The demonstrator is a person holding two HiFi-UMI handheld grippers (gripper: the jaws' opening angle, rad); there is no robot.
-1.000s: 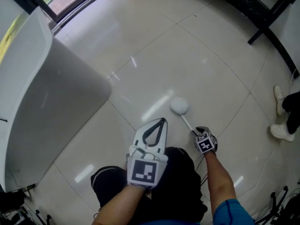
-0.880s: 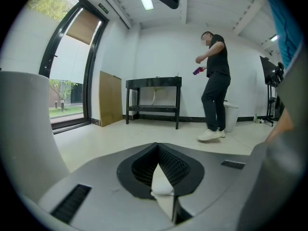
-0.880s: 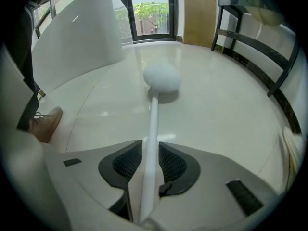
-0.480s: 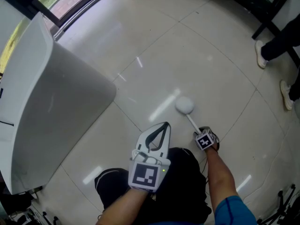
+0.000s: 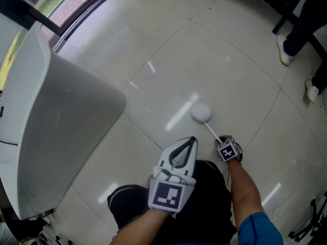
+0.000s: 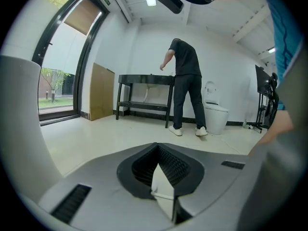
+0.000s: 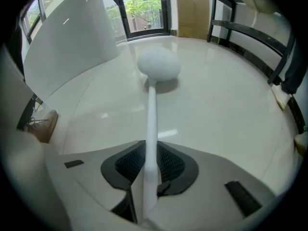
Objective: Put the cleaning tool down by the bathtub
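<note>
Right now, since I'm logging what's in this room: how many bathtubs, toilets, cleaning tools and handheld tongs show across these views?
bathtub: 1
toilet: 1
cleaning tool: 1
tongs: 2 (left tongs, right tongs)
total: 5

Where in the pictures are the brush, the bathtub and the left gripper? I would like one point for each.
brush [image 5: 202,112]: head view, on its round white head.
bathtub [image 5: 61,121]: head view, on its grey outer wall.
left gripper [image 5: 191,141]: head view, at its closed tips.
</note>
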